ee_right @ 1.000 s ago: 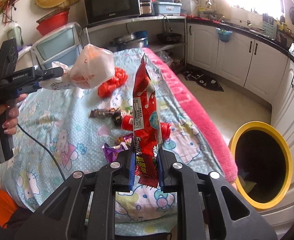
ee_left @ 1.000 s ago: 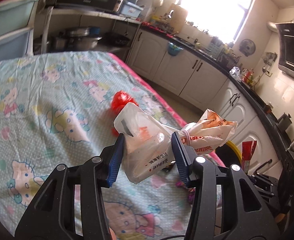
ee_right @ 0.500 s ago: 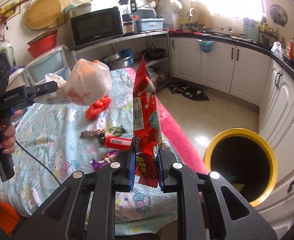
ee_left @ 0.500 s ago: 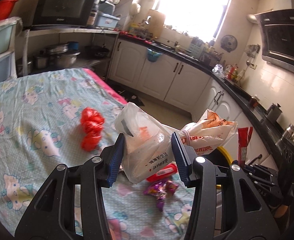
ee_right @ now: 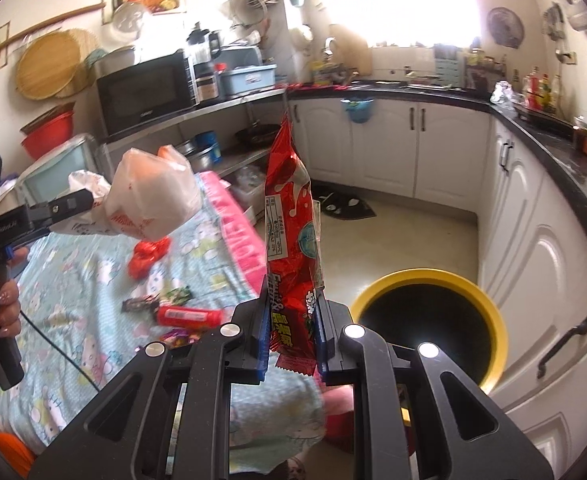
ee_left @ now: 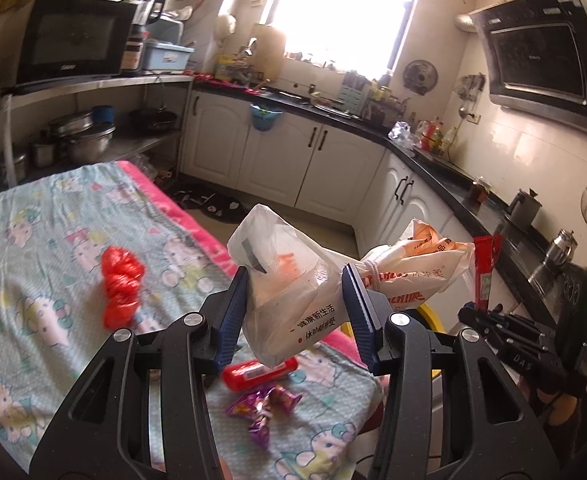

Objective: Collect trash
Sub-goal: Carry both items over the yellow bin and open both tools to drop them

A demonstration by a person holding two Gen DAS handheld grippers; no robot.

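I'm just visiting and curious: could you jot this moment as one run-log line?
left hand-held gripper: holds knotted white plastic bag | right hand-held gripper: holds tall red snack wrapper | yellow-rimmed bin: open, floor

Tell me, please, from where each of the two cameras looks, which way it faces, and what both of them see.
Left wrist: on the left gripper, facing the corner cabinets; its fingers clamp a tied plastic bag.
Right wrist: on the right gripper, facing the yellow-rimmed bin; it pinches a red wrapper; the person's hand shows.
Shared: bag, wrapper, patterned tablecloth, red tube.
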